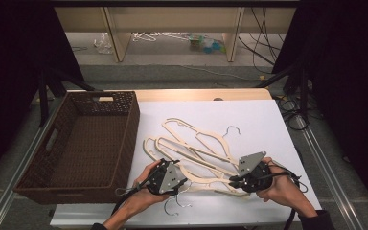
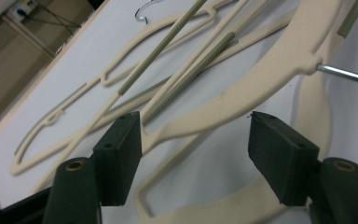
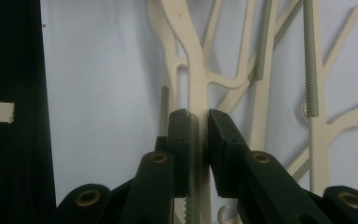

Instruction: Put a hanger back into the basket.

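cream hangers [image 1: 191, 148], brown woven basket [image 1: 124, 139], white table [image 1: 263, 120]

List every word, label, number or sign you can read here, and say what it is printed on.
None: no readable text in any view.
Cream plastic hangers: no brand or marking visible.
Dark brown woven basket: no label.
Grey plate on the right hand-held gripper: holes, no lettering.
Bottles on the floor behind the table: too small to read.

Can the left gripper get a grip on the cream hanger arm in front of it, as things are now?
Probably yes. The left gripper is open, and a cream hanger arm runs across just beyond its jaws with nothing between. The right gripper already clamps a hanger, possibly the same one.
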